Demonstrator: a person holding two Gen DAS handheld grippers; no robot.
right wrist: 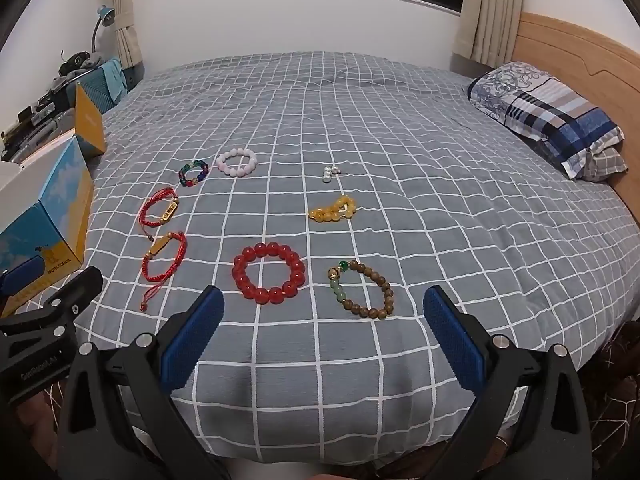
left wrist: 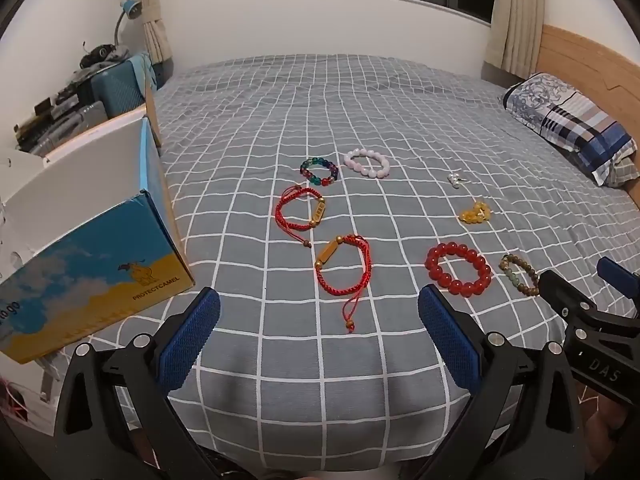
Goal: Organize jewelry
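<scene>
Both grippers hover above the near edge of the bed [left wrist: 360, 92]. The left gripper [left wrist: 318, 324] and the right gripper [right wrist: 323, 320] have their jaws spread wide, nothing between them.

The jewelry lies loose on the checked cover, toward the near edge: two red cord bracelets [left wrist: 344, 268], a red bead bracelet [right wrist: 269, 273], a wooden bead bracelet [right wrist: 362, 290], a yellow bead bracelet [right wrist: 332, 209], pearl earrings [right wrist: 330, 173], a pink bracelet [left wrist: 367, 163] and a multicoloured bracelet [left wrist: 319, 171]. An open box [left wrist: 92, 256] sits at the left edge.

Risks:
- Pads may pinch the soft cover along with a bracelet.
- Round beads may slip from the pads.
- Dangling cord tails may snag neighbouring pieces.
- The small earrings are likely hard to grasp.
</scene>
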